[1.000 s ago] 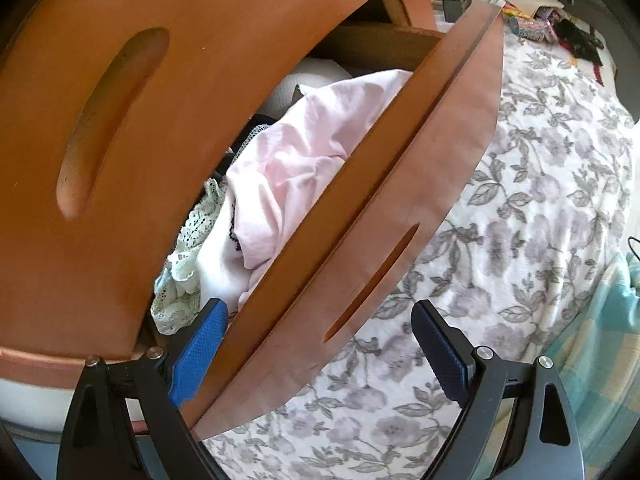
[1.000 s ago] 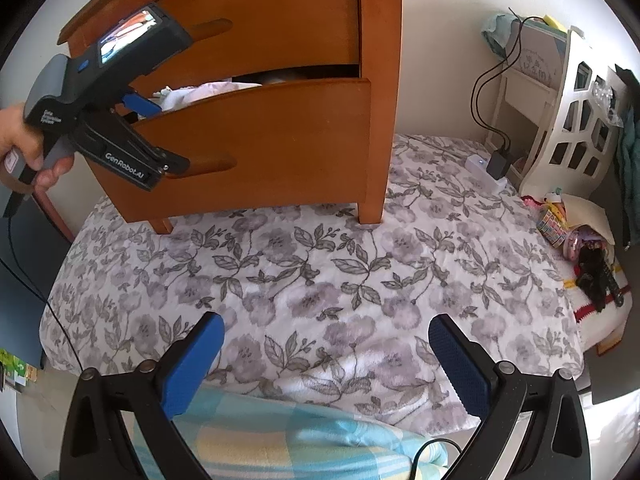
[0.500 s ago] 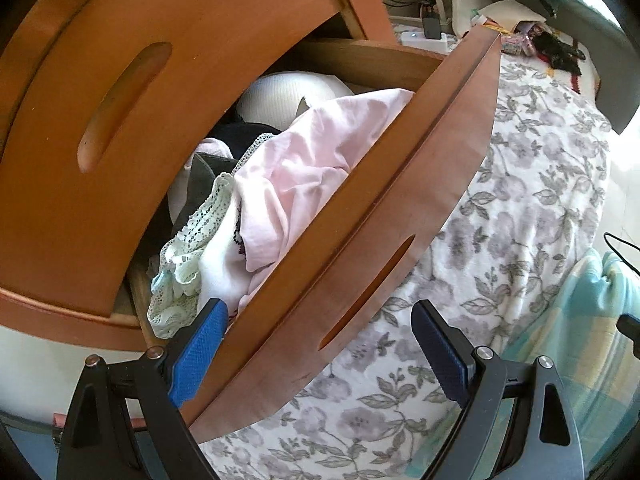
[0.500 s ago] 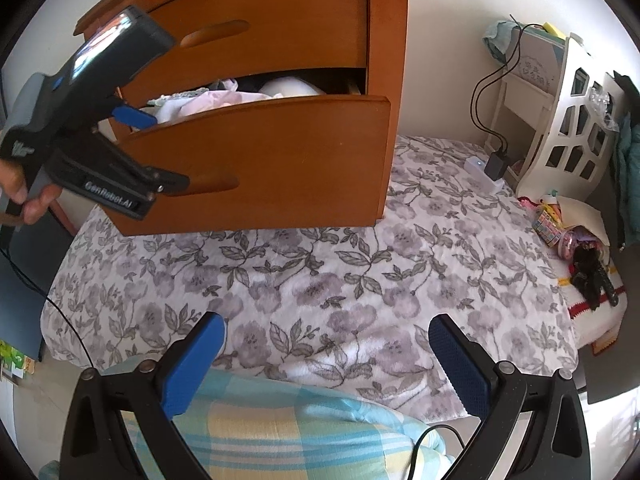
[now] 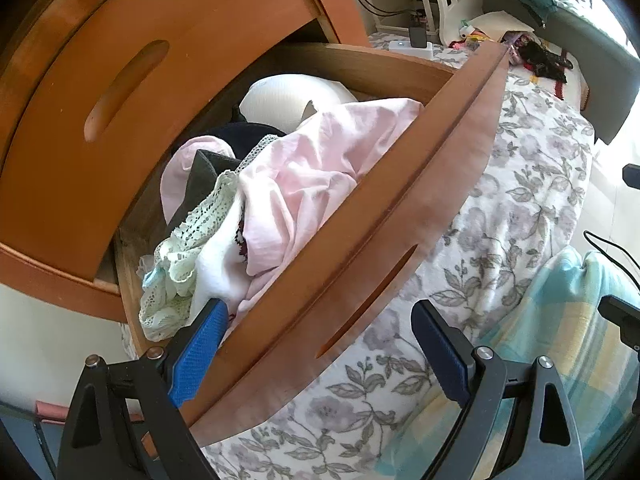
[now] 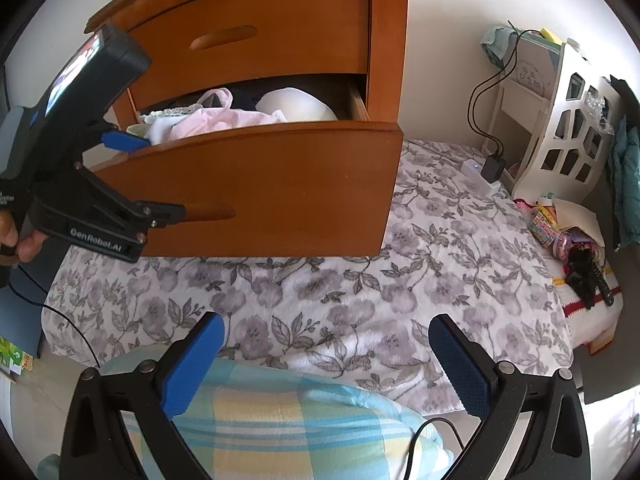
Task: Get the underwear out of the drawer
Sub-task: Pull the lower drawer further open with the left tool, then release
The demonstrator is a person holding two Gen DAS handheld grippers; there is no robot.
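Note:
The lower drawer of a wooden chest stands pulled out; its front panel (image 5: 360,240) (image 6: 260,184) runs between the fingers of my left gripper (image 5: 316,352) (image 6: 148,176). That gripper is open: its left finger (image 5: 200,352) reaches inside the drawer beside the panel, and the right finger hangs well outside it. Inside lie a pink garment (image 5: 312,168), pale green lace underwear (image 5: 188,248), a white bra cup (image 5: 288,100) and a dark piece (image 5: 236,136). My right gripper (image 6: 324,364) is open over the bed with nothing between its fingers.
The upper drawer (image 6: 260,36) is shut. A floral blanket (image 6: 360,280) covers the bed below the chest, and a blue-and-yellow checked blanket (image 6: 260,420) lies nearest me. A white shelf (image 6: 560,132), a charger with cable (image 6: 494,166) and small clutter (image 6: 560,228) sit at the right.
The lower drawer has slid farther out with my left gripper, uncovering the bra cup, the dark piece and more lace. The right gripper has kept its place, open.

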